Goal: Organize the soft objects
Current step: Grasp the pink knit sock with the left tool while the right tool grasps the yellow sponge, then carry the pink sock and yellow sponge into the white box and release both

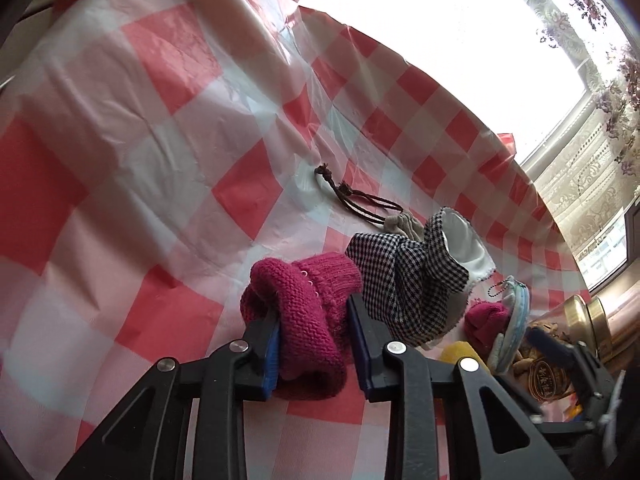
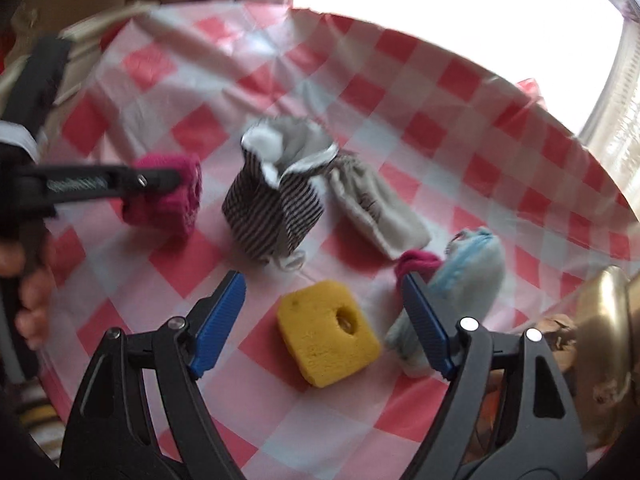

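Left gripper (image 1: 314,334) fingers pinch the magenta knit piece (image 1: 308,312), lower centre on the checked surface (image 1: 160,140). Right gripper (image 2: 324,320) gapes empty over the yellow sponge (image 2: 328,340). We judge pickup under way; next, lift toward the houndstooth pouch (image 2: 276,208).

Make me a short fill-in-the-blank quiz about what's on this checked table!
1. The left tool is closed on a knitted item coloured ____.
2. The sponge between the right tool's open fingers is coloured ____.
3. The sponge has a ____ through it.
4. The tablecloth is checked white and ____.

Missing words: magenta; yellow; hole; red
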A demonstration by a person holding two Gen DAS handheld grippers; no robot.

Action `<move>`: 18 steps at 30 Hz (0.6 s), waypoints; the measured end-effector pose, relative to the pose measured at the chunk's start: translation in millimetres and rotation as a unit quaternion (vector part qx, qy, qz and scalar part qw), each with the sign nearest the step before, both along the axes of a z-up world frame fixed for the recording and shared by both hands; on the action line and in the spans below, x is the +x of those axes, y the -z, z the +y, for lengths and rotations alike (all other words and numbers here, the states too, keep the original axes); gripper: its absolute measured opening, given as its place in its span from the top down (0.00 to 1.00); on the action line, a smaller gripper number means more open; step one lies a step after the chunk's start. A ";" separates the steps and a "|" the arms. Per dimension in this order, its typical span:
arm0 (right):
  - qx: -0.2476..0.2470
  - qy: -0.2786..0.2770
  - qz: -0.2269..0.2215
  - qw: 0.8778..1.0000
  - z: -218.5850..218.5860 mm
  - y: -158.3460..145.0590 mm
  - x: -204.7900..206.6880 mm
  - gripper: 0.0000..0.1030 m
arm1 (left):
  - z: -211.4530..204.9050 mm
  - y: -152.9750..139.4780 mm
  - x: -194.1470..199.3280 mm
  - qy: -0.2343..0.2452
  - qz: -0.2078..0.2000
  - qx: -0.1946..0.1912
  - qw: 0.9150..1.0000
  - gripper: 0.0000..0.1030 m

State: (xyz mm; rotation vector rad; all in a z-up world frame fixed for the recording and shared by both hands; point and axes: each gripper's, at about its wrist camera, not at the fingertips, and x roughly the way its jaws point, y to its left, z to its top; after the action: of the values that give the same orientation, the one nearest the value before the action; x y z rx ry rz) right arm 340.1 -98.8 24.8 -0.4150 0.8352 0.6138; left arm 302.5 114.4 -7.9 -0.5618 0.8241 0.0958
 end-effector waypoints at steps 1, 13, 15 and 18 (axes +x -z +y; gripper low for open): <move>-0.004 -0.008 0.011 1.000 2.4 6.7 4.2 0.20 | -1.5 -2.1 -5.7 0.000 -0.003 0.003 1.000 0.70; -0.003 0.017 0.056 0.998 -11.5 34.8 -7.0 0.48 | -23.3 -5.7 -51.6 0.005 -0.018 0.011 1.000 0.70; 0.008 0.029 0.046 0.998 -16.6 28.1 -22.4 0.48 | -30.6 -6.5 -57.5 0.012 -0.019 0.012 1.000 0.70; 0.014 0.054 0.025 0.998 -23.8 20.6 -51.9 0.48 | -41.0 -8.4 -65.2 0.022 -0.022 0.012 0.999 0.70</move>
State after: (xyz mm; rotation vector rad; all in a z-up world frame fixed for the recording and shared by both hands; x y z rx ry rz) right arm 288.2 -122.6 4.2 -0.3279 0.8892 0.5376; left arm 237.3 73.4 0.6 -0.5208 0.7915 0.0542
